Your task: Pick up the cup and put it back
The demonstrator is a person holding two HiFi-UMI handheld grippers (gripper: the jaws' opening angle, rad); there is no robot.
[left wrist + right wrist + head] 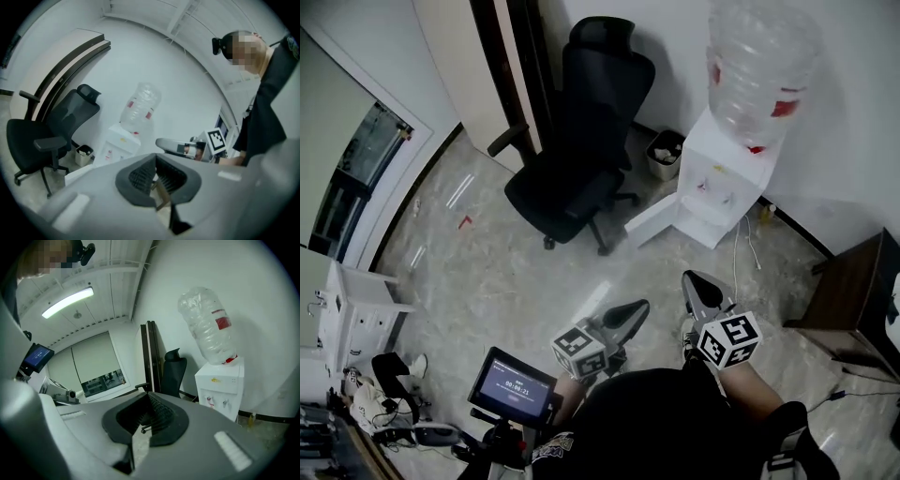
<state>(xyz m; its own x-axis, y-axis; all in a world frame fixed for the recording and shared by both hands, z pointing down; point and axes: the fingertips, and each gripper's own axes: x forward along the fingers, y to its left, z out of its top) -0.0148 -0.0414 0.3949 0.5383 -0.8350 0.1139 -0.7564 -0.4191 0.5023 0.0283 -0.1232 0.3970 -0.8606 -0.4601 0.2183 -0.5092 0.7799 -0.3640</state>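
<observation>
No cup shows in any view. Both grippers are held up in front of a person in a dark top, above a marble floor. My left gripper [633, 311] points toward the black office chair [581, 141]; its jaws are shut with nothing between them, also in the left gripper view [155, 159]. My right gripper [694, 281] points toward the white water dispenser [722, 173]; its jaws are shut and empty too, as the right gripper view [148, 397] shows. The dispenser carries a clear bottle [759, 66].
A small waste bin [665, 153] stands between chair and dispenser by the wall. A dark wooden cabinet [853, 291] is at the right. A lit tablet screen on a stand [514, 384] and a white cabinet [356, 319] are at the lower left.
</observation>
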